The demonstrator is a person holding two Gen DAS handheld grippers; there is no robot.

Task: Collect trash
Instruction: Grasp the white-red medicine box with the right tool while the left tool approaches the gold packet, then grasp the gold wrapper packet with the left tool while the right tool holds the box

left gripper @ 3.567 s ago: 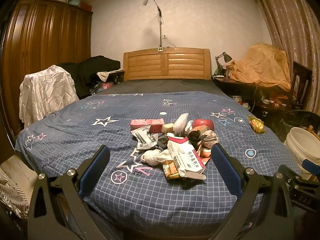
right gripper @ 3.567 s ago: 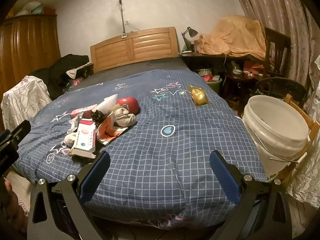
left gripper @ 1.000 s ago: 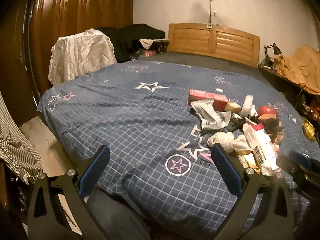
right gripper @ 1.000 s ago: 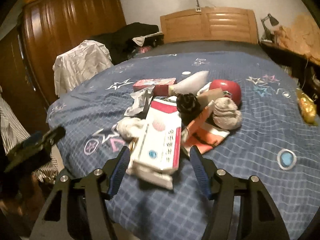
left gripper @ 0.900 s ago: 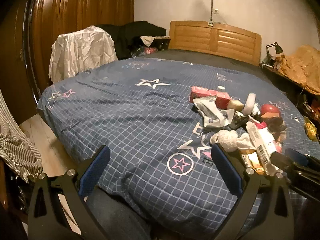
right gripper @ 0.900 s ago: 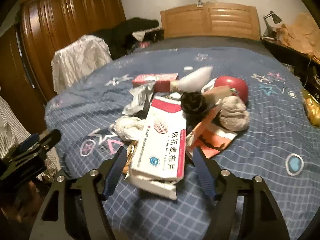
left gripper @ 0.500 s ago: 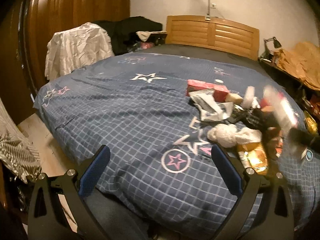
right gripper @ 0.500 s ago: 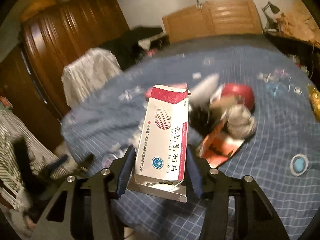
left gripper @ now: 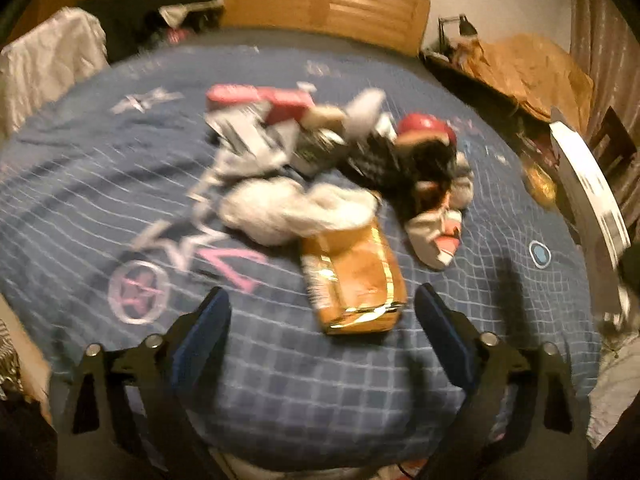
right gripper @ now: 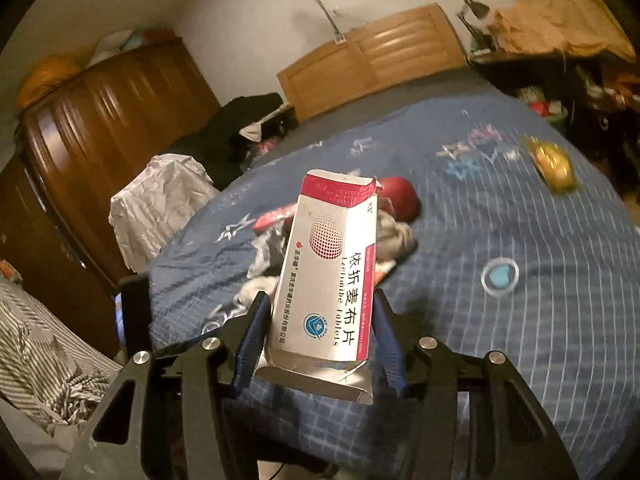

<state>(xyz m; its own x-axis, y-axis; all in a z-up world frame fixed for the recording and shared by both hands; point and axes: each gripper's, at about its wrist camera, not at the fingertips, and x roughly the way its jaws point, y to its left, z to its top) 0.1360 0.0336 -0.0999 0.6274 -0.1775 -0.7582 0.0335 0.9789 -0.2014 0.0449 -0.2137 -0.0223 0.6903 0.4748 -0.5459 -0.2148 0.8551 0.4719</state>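
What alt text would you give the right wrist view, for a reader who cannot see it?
The right gripper holds a white and red medicine box above a blue checked bedspread. More trash lies on the bed behind it, with a wooden wardrobe beyond.

Before the left gripper (left gripper: 322, 316) the quilt (left gripper: 280, 380) is bare, until the orange packet (left gripper: 352, 276) between its open fingers. Behind it the trash heap (left gripper: 332, 168) blocks the middle (blurred). To the right the quilt is free around the blue ring print (right gripper: 499, 274).
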